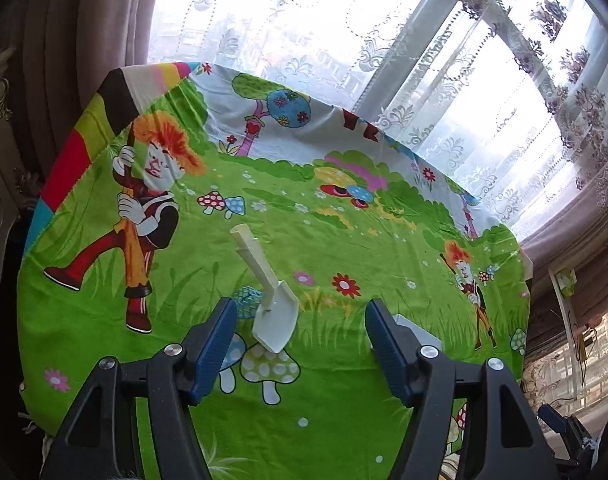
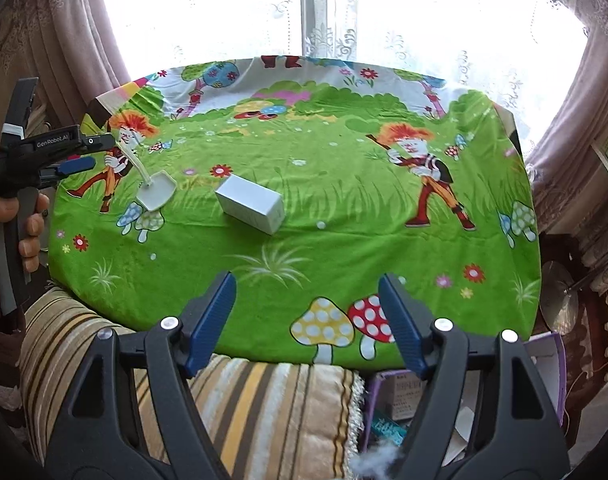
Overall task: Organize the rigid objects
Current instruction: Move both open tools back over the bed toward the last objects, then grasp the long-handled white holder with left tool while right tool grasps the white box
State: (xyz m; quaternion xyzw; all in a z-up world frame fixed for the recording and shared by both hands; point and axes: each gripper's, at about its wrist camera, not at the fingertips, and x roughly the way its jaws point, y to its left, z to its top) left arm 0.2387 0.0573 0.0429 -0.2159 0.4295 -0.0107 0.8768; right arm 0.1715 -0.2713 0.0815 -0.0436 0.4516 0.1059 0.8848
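A small cream plastic shovel (image 1: pixel 271 300) lies flat on the cartoon-printed green cloth (image 1: pixel 344 392) of the table, toward its left part; its blade (image 1: pixel 274 326) faces the near edge and its handle (image 1: pixel 250 252) runs away toward the window, so the long axis lies nearly in line with the left gripper's reach. The left gripper (image 1: pixel 300 320) hangs just short of the blade, angled downward, its blue-padded jaws apart with nothing between them and the blade lying toward the left pad. It is plainly the nearer claw. A white rectangular box (image 2: pixel 250 204) lies on its side near the cloth's centre, well apart from the shovel, its long axis running diagonally. The right gripper (image 2: pixel 308 300) sits back over the table's near edge, jaws spread wide and empty, well short of the box. A striped cushion (image 2: pixel 240 408) lies below that edge.
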